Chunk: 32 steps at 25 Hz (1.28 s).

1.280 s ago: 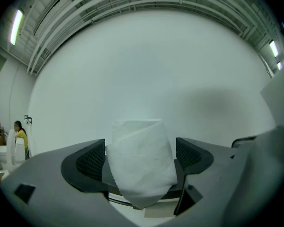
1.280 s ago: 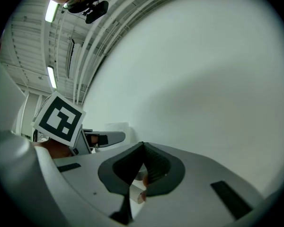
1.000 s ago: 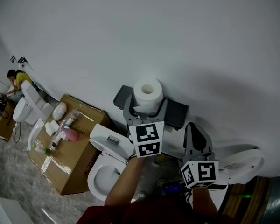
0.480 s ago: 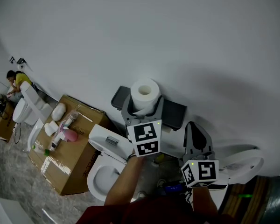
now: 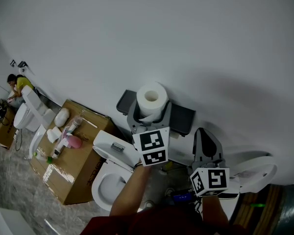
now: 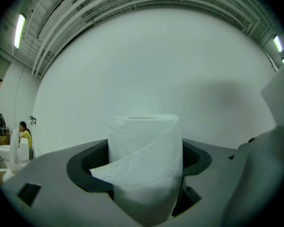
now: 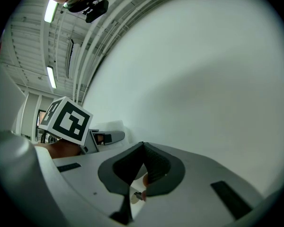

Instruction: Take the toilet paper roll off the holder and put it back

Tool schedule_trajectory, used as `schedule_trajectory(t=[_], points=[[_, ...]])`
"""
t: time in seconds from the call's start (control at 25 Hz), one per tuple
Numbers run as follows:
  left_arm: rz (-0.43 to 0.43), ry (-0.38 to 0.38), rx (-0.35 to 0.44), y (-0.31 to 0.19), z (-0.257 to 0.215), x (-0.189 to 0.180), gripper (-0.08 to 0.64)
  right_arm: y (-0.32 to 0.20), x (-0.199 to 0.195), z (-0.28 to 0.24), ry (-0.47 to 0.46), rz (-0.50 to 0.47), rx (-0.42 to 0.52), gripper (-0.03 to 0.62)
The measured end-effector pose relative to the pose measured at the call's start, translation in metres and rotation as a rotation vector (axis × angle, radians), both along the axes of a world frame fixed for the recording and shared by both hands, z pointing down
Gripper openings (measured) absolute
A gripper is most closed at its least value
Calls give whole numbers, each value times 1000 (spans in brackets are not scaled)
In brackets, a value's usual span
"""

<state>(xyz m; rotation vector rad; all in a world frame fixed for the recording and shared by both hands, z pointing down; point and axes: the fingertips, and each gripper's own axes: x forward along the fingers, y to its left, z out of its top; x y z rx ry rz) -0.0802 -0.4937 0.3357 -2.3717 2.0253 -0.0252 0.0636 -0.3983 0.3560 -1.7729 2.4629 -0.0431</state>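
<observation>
A white toilet paper roll [image 5: 152, 98] stands upright between the jaws of my left gripper [image 5: 150, 115], which is shut on it and holds it up in front of the bare white wall [image 5: 196, 43]. In the left gripper view the roll [image 6: 144, 155] fills the gap between the dark pads [image 6: 92, 167], with a loose sheet edge wrapping across its front. My right gripper [image 5: 207, 137] hangs lower right, shut with nothing in it; its pads [image 7: 154, 167] meet in the right gripper view. No holder shows in any view.
Below my arms stands a white toilet [image 5: 109, 168]. Left of it is a cardboard box [image 5: 73, 173] topped with small items. Another toilet [image 5: 29, 112] and a person [image 5: 17, 84] are at the far left. A white seat [image 5: 257, 171] lies right.
My left gripper has carried the roll slightly up and to the left. The right gripper has stayed where it was.
</observation>
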Motion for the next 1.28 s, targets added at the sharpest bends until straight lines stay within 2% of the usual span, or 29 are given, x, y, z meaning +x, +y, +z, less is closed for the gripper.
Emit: schedule_trajectory(t=[0.44,0.8,1.08,1.28], points=[[3,-13,50,21,-20,1,440,6,-2,-5,-8,-7,9,17],[12,-26,117,60,-46,-9,439,14,-11,-10,-12,-21,16,17],[29,-5,118,101,-50,-22,438,21,-20,-13,-6,-31,22,17],[30,33,83,126,-33,-31,437,27,-24,-13,3,-35,22,17]])
